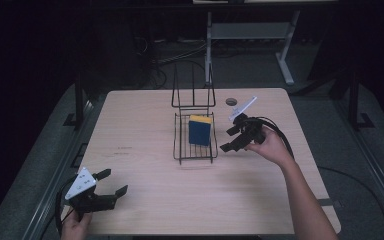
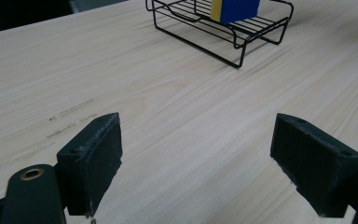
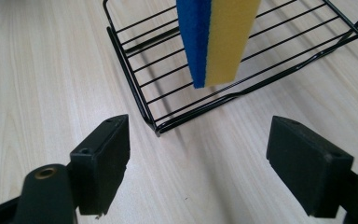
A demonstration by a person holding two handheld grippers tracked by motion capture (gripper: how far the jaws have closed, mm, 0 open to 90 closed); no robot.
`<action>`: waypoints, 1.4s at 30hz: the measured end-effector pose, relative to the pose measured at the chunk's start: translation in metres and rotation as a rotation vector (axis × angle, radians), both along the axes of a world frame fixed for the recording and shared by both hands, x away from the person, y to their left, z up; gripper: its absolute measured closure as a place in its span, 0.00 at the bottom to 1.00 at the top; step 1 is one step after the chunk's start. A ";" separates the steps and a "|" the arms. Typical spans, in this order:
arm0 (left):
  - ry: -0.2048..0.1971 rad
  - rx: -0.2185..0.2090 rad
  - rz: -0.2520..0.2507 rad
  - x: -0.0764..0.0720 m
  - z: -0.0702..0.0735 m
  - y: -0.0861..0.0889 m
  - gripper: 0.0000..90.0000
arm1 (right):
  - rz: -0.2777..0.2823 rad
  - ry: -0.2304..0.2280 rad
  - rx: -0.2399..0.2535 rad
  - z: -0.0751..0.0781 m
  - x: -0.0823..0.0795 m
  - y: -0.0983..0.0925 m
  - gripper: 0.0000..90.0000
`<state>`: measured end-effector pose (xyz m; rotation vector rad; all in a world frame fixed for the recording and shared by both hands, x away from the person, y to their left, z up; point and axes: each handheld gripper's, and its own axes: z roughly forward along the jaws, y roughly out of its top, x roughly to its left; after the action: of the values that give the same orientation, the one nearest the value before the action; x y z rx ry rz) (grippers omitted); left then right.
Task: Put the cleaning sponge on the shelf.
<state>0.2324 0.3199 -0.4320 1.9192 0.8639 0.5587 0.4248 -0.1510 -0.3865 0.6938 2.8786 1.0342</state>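
While both hands sit at the desk edges, quick notes:

desk [image 1: 145, 130]: light wood top, faint dark scuff marks left of centre.
wire rack [image 1: 195, 150]: black, low tray part lies flat near desk centre, tall upright wire section rises at its far end.
sponge [image 1: 200, 130]: blue with a yellow layer, stands on edge inside the wire rack tray, far half; in the right gripper view the blue face is on the left, yellow on the right.
left gripper [image 1: 114, 183]: near-left corner of desk, held by a hand at the bottom edge, fingers [image 2: 95, 161] spread wide apart, nothing between them, well apart from the rack.
right gripper [image 1: 233, 139]: just right of the rack, held in the person's right hand, fingers [image 3: 103, 161] wide apart, empty, aimed at the rack's near corner.
round dark disc [image 1: 231, 101]: on desk behind the right gripper; cannot tell what it is.
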 end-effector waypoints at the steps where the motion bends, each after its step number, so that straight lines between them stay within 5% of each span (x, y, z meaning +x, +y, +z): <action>1: 0.001 0.000 0.001 0.000 0.000 0.000 0.18 | 0.002 0.000 -0.002 0.000 0.000 0.000 0.23; 42: -0.002 0.001 0.002 -0.001 0.000 -0.001 0.18 | -0.011 0.011 0.000 -0.020 -0.039 -0.025 0.22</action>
<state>0.2317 0.3193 -0.4319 1.9188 0.8642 0.5623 0.3863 -0.1764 -0.4061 0.7168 2.8808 1.0321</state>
